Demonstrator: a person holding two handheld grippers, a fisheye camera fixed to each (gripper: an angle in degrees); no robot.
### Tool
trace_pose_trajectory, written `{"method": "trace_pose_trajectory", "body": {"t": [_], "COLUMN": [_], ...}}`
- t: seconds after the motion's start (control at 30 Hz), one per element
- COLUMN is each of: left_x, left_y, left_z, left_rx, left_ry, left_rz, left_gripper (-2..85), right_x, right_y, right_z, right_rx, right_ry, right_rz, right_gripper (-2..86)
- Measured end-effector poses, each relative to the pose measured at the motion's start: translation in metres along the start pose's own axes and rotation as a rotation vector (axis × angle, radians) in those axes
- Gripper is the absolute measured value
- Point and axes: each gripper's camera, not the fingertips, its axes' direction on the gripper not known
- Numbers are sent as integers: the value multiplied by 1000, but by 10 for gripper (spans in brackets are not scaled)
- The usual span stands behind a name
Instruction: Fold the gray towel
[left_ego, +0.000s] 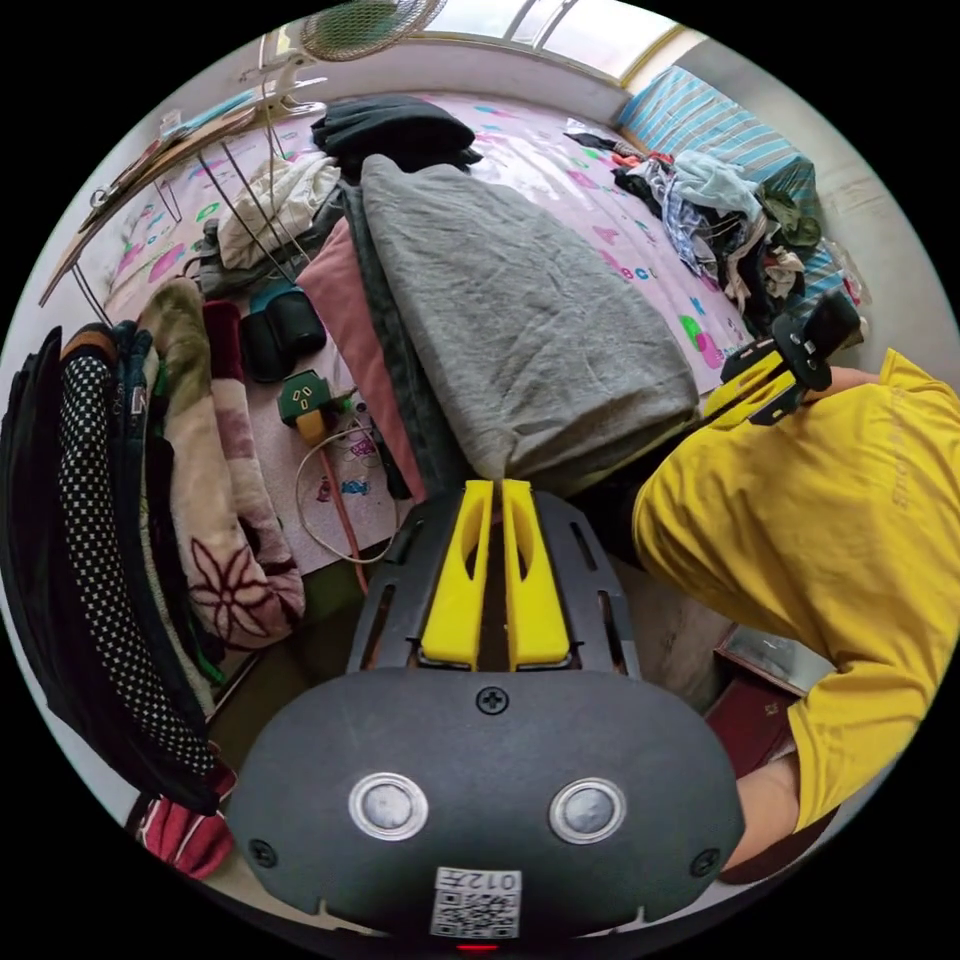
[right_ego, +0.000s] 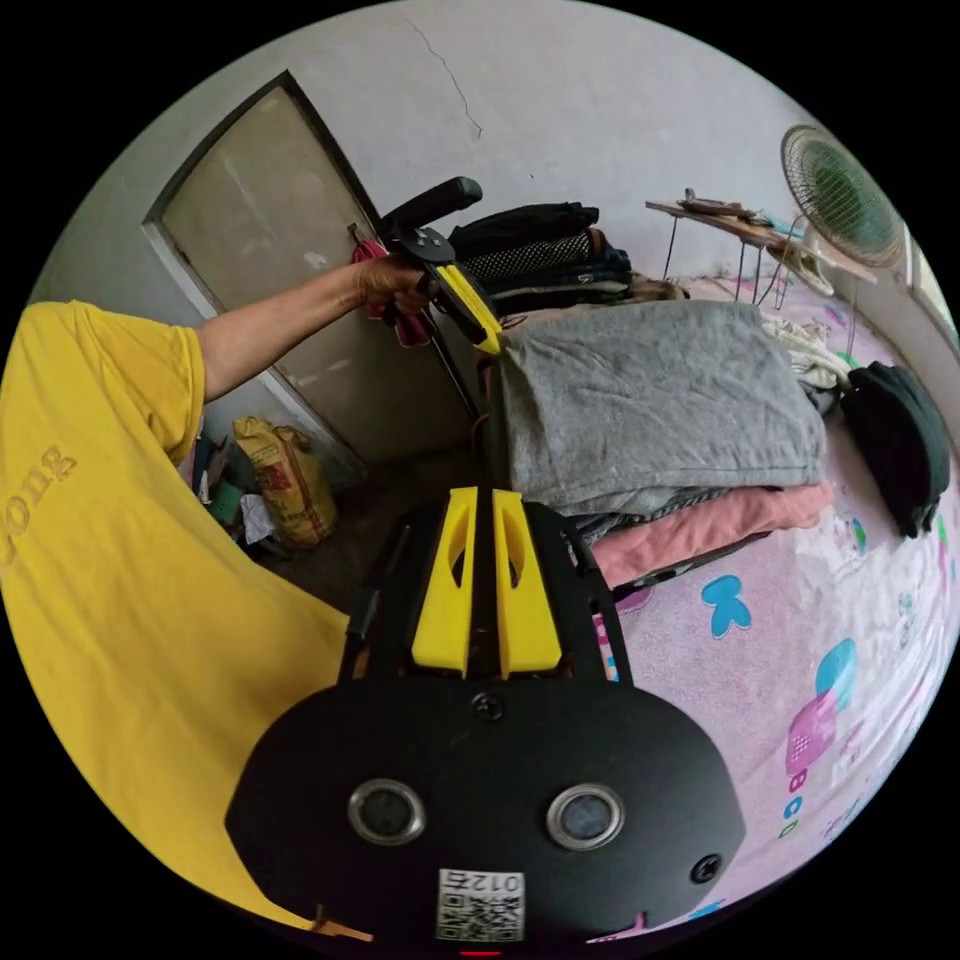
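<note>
1. Two grippers hold the gray towel (left_ego: 520, 320) at its near edge. In the left gripper view the left gripper (left_ego: 497, 487) has its yellow jaws drawn together on one corner of that edge.
2. In the right gripper view the right gripper (right_ego: 483, 497) also has its jaws pressed close, with the towel's other near corner pinched at their tips.
3. Each gripper shows in the other's view: the right gripper at the towel's corner beside a person's yellow shirt (left_ego: 820, 540), and the left one in a hand (right_ego: 392, 283) at the towel's upper corner.
4. The towel lies folded and flat on top of a stack, directly over a darker gray layer and a pink cloth (right_ego: 700, 530), all on a bed with a pink patterned sheet (right_ego: 800, 660).
5. Beside the stack, a floral blanket (left_ego: 215, 470) and dark hanging clothes (left_ego: 70, 560) sit along the bed's edge in the left gripper view.
6. Beyond the towel lies a dark folded garment (left_ego: 395, 130), and a heap of mixed clothes (left_ego: 730, 220) sits off to one side.
7. Farthest off stand a fan (right_ego: 838, 195) and a small wire-legged table (right_ego: 740, 225).
</note>
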Motion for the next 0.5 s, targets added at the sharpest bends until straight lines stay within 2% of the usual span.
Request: {"method": "trace_pose_trajectory", "body": {"t": [0.17, 0.3, 0.43, 0.5], "left_x": [-35, -79, -119, -145], "left_y": [6, 6, 6, 7], "left_z": [-26, -26, -8, 7], "left_rx": [30, -6, -51, -68], "left_ry": [171, 275, 370, 451], "left_rz": [-18, -72, -142, -188], "left_gripper": [2, 0, 0, 0], "right_x": [-2, -4, 1, 3], "right_y": [14, 6, 6, 11], "right_z": [-13, 2, 43, 44], "right_rx": [82, 64, -155, -142], "right_ry": [246, 228, 147, 156], "right_rz": [-79, -138, -143, -130], "right_gripper": [22, 20, 16, 12]}}
